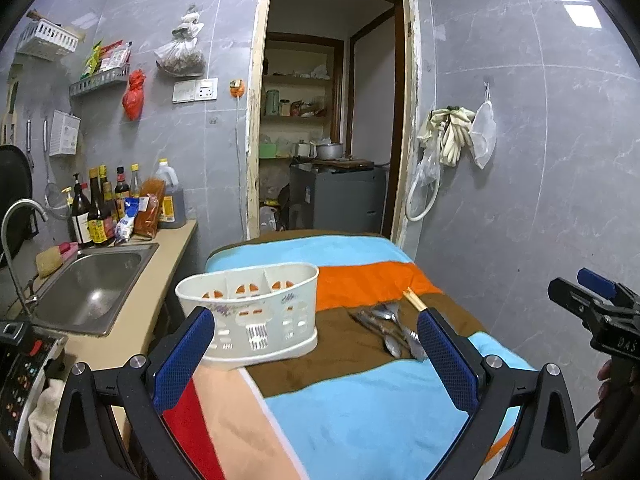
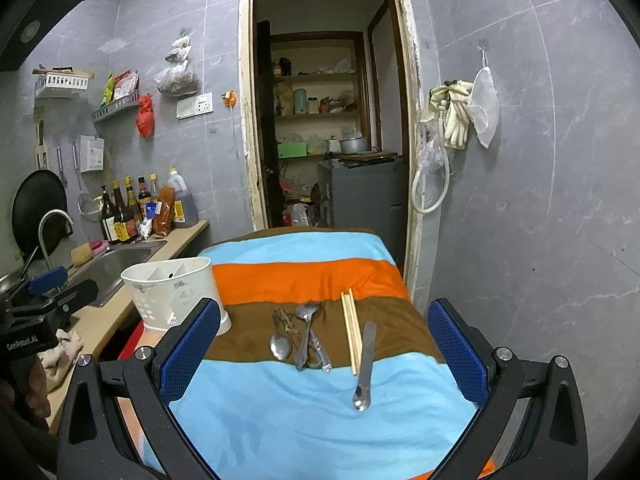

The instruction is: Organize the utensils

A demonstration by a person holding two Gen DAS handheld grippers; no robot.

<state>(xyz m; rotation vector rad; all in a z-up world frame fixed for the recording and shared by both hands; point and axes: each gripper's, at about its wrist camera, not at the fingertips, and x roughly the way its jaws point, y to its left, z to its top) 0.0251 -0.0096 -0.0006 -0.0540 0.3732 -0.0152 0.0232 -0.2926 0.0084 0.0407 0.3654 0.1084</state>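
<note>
A white plastic utensil caddy [image 1: 248, 312] with several compartments stands at the left edge of the striped cloth [image 1: 360, 400]; the compartments I can see hold nothing. My left gripper [image 1: 316, 360] is open just in front of it, holding nothing. In the right wrist view a pile of metal cutlery [image 2: 304, 340], a pair of wooden chopsticks [image 2: 351, 328] and a flat metal utensil [image 2: 364, 364] lie on the brown and blue stripes. My right gripper [image 2: 324, 356] hovers open above them, empty. The caddy [image 2: 172, 292] sits to its left.
A steel sink [image 1: 92, 288] with a tap [image 1: 20, 216] is set in the beige counter on the left. Sauce bottles [image 1: 100, 208] stand against the wall. An open doorway [image 1: 328, 120] lies behind the table. Grey tiled wall closes the right side.
</note>
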